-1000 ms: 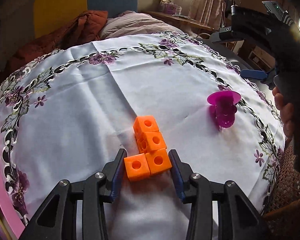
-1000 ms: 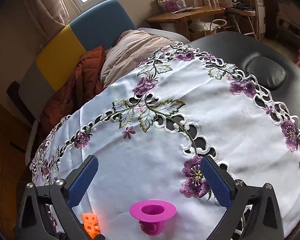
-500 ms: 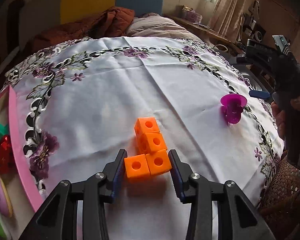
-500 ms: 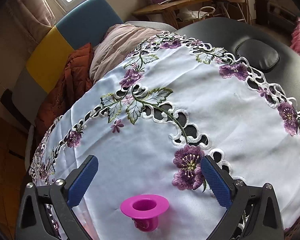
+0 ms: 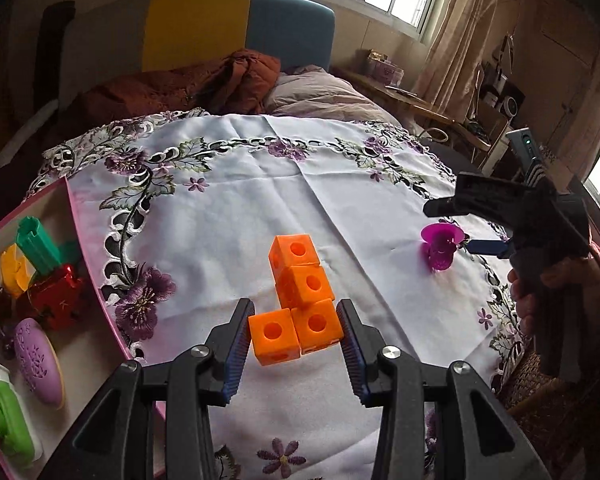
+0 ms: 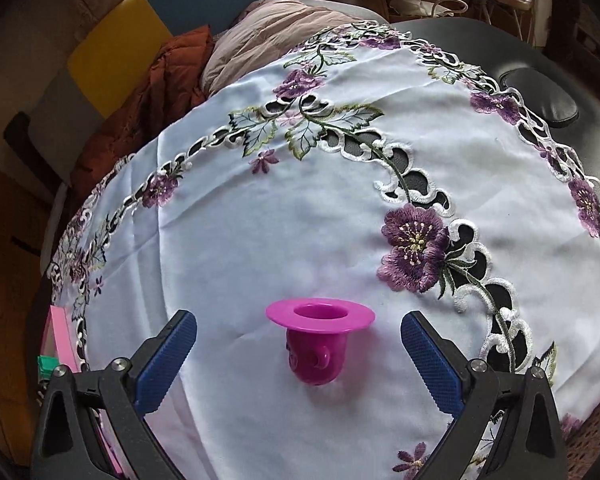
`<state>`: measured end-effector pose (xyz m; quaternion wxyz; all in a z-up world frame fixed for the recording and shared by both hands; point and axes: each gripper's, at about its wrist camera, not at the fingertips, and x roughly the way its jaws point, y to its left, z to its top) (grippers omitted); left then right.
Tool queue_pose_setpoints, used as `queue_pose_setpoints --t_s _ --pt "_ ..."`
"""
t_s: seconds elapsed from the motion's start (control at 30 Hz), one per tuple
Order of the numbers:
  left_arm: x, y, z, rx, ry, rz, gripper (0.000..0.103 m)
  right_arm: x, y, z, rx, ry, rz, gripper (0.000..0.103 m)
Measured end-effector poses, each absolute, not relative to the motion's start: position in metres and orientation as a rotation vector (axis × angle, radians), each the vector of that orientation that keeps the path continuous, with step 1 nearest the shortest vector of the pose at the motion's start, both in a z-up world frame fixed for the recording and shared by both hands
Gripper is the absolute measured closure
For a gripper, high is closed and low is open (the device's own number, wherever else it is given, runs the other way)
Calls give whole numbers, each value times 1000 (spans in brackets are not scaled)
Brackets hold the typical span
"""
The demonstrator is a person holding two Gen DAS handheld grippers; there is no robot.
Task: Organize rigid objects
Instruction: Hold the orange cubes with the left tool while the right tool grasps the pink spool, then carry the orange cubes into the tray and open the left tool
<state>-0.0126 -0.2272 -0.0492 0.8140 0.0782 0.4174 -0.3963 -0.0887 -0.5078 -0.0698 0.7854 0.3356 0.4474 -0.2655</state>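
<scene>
An orange block of several joined cubes (image 5: 298,300) is held off the white embroidered tablecloth (image 5: 228,208), with my left gripper (image 5: 296,336) shut on its two nearest cubes. To the right a magenta flanged cup (image 5: 440,246) stands upright on the cloth. In the right wrist view this cup (image 6: 320,344) stands between the blue pads of my right gripper (image 6: 300,344). That gripper is open wide, and neither pad touches the cup.
A pink tray (image 5: 96,280) lies at the left edge of the table and holds several small items: a green piece (image 5: 36,244), a red one (image 5: 58,296), a purple oval (image 5: 36,360) and a green bottle (image 5: 4,420). A person's hand (image 5: 528,300) grips the right tool. A chair with clothes stands behind the table.
The left gripper carried the orange block leftward and up, and the pink tray came into view. The right gripper sank toward the magenta cup, which now lies between its fingers.
</scene>
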Motion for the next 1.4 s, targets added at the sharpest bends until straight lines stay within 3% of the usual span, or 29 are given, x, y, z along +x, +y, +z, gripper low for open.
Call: queue_pose_setpoints --t_s 0.03,0.07,0.1,0.17,0.4,0.53,1.4 --pt "-13 -225 -47 162 885 -844 61 -85 -506 -73 699 986 -573 4" --pt "-13 -222 -45 156 880 -841 61 -81 -504 -77 671 1010 -574 16" --pt "-13 -219 -43 150 875 -838 61 -76 -502 -80 640 1037 -574 42" --pt "-15 -214 -38 144 860 -830 61 -66 -496 -86 569 1089 -570 45" --pt "-17 -194 -27 139 819 -781 61 -25 -447 -77 358 1094 -327 45" --pt "-18 -185 -25 146 807 -743 61 -8 -441 -97 341 1132 -309 47" --pt "-6 -147 -30 61 862 -663 61 -5 -430 -96 191 1121 -308 46"
